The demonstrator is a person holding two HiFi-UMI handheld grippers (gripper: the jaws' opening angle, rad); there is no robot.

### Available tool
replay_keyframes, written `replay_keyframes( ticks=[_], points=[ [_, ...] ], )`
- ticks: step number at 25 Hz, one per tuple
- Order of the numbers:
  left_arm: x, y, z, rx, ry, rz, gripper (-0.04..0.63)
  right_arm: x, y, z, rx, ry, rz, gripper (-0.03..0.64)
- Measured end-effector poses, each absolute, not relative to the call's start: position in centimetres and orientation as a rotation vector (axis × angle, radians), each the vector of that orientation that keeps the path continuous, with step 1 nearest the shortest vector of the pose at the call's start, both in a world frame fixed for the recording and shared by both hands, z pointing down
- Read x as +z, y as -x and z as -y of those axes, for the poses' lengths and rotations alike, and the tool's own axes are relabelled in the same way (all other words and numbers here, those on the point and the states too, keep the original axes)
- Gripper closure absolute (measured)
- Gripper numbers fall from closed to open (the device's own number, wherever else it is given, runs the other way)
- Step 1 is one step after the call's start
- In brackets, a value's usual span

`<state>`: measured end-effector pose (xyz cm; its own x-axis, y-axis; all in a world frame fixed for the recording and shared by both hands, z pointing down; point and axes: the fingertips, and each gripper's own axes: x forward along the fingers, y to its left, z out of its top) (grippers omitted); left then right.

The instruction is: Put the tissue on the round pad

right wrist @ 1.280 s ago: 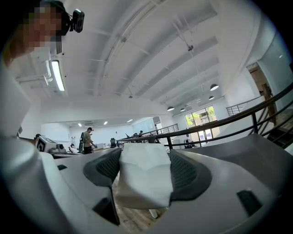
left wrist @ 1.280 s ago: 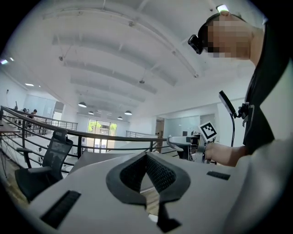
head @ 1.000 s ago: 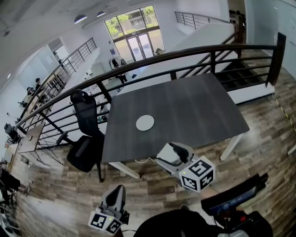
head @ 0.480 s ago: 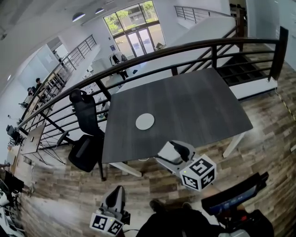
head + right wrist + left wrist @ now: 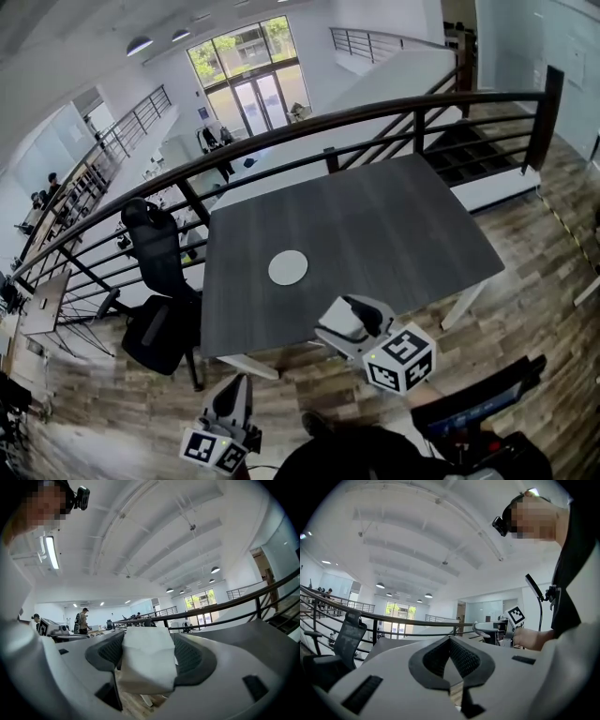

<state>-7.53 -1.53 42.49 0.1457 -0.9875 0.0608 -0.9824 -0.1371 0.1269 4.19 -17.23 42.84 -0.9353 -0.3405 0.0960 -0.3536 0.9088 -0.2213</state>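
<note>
The round white pad (image 5: pixel 287 267) lies on the dark grey table (image 5: pixel 375 225), left of its middle. My right gripper (image 5: pixel 345 322) hovers just off the table's near edge, below and to the right of the pad. It is shut on a folded white tissue (image 5: pixel 146 665), which fills the gap between the jaws of the right gripper (image 5: pixel 146 656) in its own view. My left gripper (image 5: pixel 233 392) hangs lower, over the wooden floor, well short of the table. In the left gripper view the left gripper (image 5: pixel 450 641) has its tips touching with nothing between them.
A black office chair (image 5: pixel 155 272) stands at the table's left side. A dark metal railing (image 5: pixel 375 117) runs behind the table, with a drop to a lower floor beyond. Wooden flooring (image 5: pixel 525 281) surrounds the table. A black stand (image 5: pixel 473 403) sits at lower right.
The head view has shifted, so the table and pad now sit slightly lower and more to the left in frame. Both grippers hold about the same place; the tissue stays gripped.
</note>
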Motion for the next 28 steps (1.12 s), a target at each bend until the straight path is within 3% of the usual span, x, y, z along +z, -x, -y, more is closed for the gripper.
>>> replay_keyframes(
  ticks=[13,28],
  points=[
    [41.8,17.5,5.4,-0.180,-2.360,1.841,0.592,42.5,5.1,20.3,0.344,-0.686,2.967,0.281],
    [44.6,25.3,8.0,-0.041,-2.502,1.689,0.592,42.3,11.4,20.7,0.324,-0.858,2.899,0.281]
  ],
)
